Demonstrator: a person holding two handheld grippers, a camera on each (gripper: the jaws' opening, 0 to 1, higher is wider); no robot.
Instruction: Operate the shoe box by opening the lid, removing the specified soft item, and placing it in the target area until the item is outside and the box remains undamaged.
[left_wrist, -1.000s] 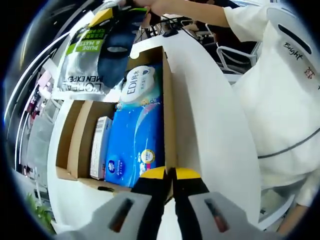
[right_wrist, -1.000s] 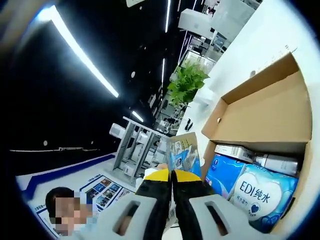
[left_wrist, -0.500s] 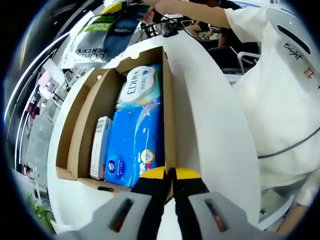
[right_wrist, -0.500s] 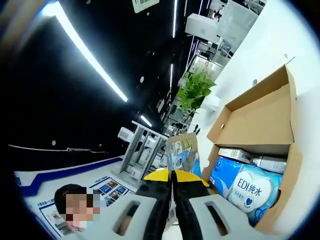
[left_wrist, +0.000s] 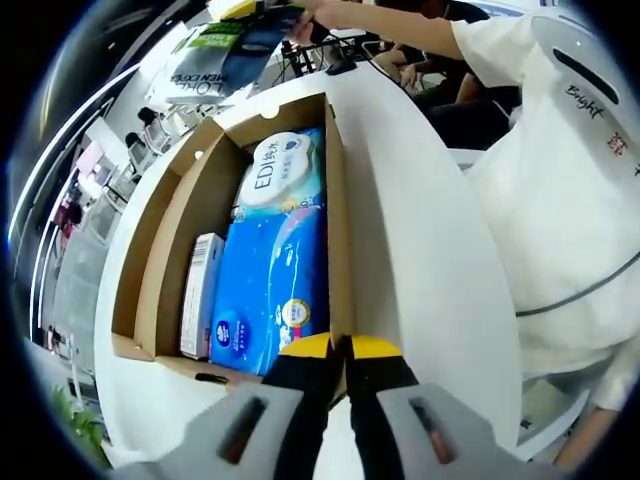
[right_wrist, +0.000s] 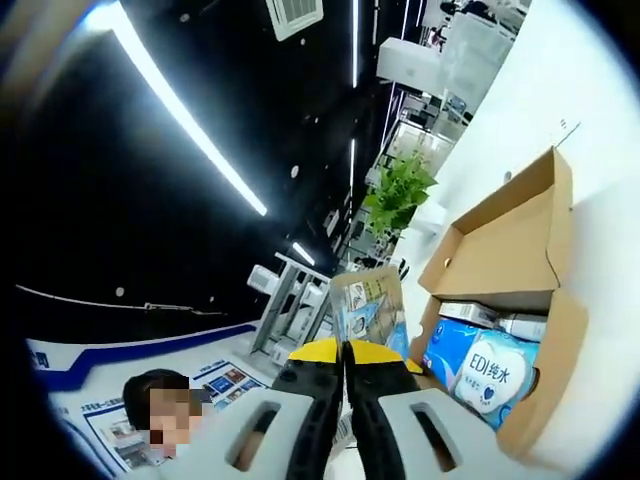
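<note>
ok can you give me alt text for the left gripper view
An open cardboard shoe box on a white table holds a blue tissue pack, an EDI wipes pack and a slim white carton. The left gripper is shut at the box's near edge, and beyond the box the right gripper holds a L'Oreal Men Expert pouch in the air.

Right gripper (right_wrist: 344, 347) clamped on a flat pouch (right_wrist: 368, 305), open shoe box (right_wrist: 520, 300) beyond.
</note>
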